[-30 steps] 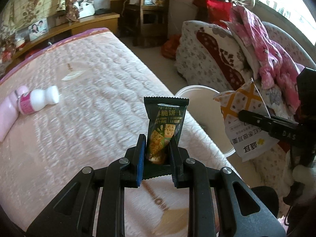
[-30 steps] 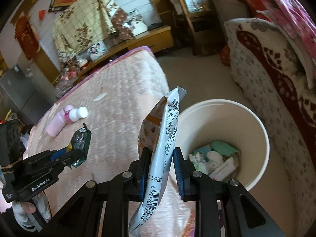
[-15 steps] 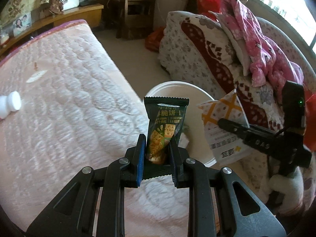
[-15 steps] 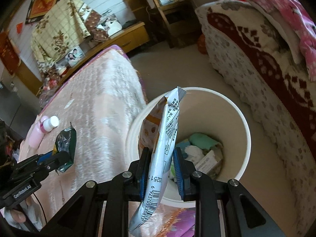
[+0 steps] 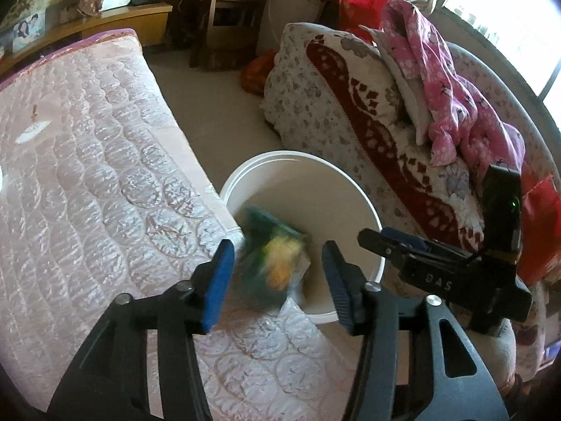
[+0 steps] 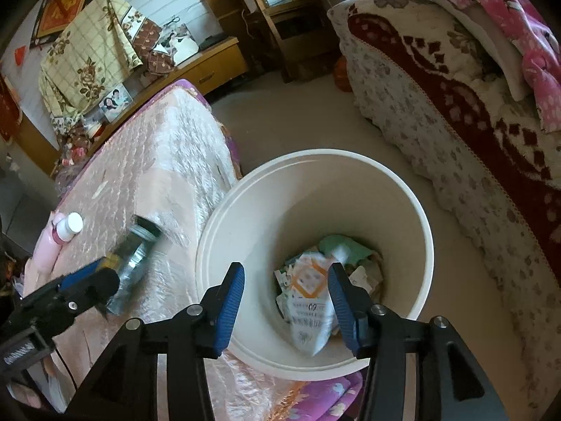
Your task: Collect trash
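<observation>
1. My left gripper (image 5: 277, 273): jaws have just been opening and now stand apart, gripping nothing. The dark green snack packet (image 5: 275, 261) sits blurred in the gap between the blue pads (image 5: 219, 273), touching neither, over the near rim of the bin at the bed's edge.
2. My right gripper (image 6: 285, 301): jaws have just been opening and are likewise parted, with nothing gripped. The white-and-orange wrapper (image 6: 310, 310) lies between the pads but clear of them, inside the bin.
3. White bin (image 6: 419, 245): round, open-topped, on the floor between bed and sofa, touching the bed's side. Paper and a pale green scrap lie at its bottom.
4. Bed (image 5: 87, 182): pink quilted cover, at 9 o'clock from the bin.
5. Small white-capped bottle (image 6: 68, 228): lying on the bed at 9 o'clock in the right wrist view, well apart from the bin.
6. Sofa (image 6: 455, 133): floral cover with dark red band, at 3 o'clock from the bin; pink garment (image 5: 452, 80) heaped on top.
</observation>
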A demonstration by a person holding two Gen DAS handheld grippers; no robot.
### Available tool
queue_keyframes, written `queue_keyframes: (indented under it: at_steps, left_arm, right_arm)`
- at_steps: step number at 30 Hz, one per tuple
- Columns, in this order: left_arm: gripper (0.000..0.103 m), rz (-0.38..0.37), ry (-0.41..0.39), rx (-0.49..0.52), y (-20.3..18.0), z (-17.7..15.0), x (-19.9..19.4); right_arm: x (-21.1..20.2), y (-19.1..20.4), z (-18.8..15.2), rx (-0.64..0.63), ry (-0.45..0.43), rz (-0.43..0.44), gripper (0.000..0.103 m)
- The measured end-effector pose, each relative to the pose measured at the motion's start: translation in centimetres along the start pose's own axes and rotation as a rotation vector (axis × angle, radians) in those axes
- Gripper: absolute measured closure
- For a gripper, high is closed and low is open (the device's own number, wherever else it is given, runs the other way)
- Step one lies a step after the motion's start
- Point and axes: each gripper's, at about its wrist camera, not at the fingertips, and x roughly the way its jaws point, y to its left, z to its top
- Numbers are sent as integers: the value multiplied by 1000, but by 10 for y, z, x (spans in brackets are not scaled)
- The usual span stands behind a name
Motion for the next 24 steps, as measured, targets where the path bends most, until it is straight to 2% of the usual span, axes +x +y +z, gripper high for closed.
queue_keyframes:
  at_steps: [4,11,15,19,24]
  left_arm:
    - [52,39,-9,6,4,-2,-5]
    - [52,137,-55,24,6,-12,-25]
    - [52,276,-107,68,0,-21,-43]
    - [52,249,-139,67,0,-28,-63]
    - [52,259,-208,83,-4,-36,-93]
  right_arm:
    - [-7,2,-4,-14,-4,3,56]
    - [-32,25,-12,-101,-60,-51,54]
    - [-52,39,-18,-120,-111,-63,42]
    - [-75,58,-23,-137,-162,-60,39]
    - [-101,87,-31,-168,-242,-81,36]
